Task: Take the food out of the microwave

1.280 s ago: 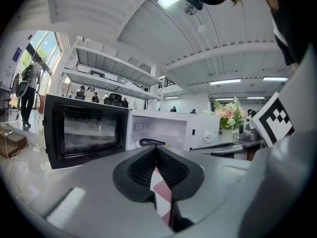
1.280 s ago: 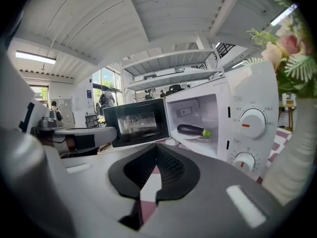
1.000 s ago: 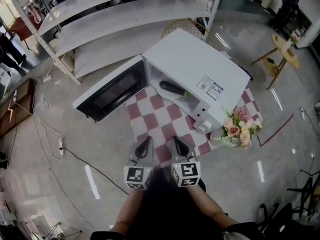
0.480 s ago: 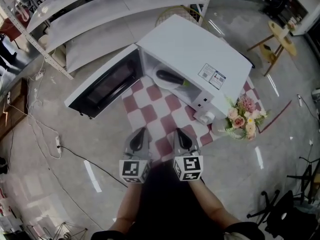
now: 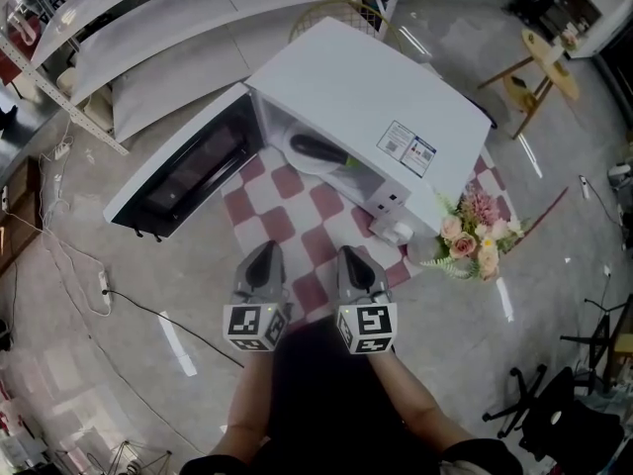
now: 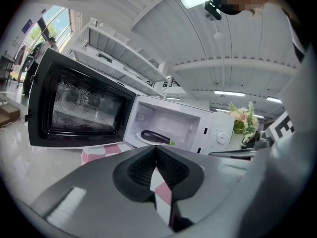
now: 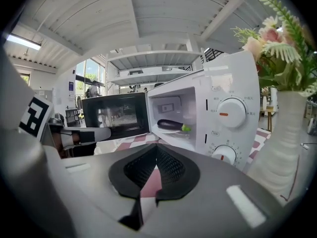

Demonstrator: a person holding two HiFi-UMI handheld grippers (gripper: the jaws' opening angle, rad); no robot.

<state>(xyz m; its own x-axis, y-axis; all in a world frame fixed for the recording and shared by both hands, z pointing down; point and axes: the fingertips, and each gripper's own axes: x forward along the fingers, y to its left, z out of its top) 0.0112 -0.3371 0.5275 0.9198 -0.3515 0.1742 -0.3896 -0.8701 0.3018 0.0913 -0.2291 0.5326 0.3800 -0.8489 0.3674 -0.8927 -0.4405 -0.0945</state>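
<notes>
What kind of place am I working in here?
Probably a workshop or lab hall, not a kitchen: the microwave stands on a checked cloth on a glossy floor, with bare metal shelving behind and cables trailing nearby.

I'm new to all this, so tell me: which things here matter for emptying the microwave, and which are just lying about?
Part of the job: microwave, its open door, eggplant inside, left gripper, right gripper.
Just lying about: flowers, checkered cloth, shelves, side table.
</notes>
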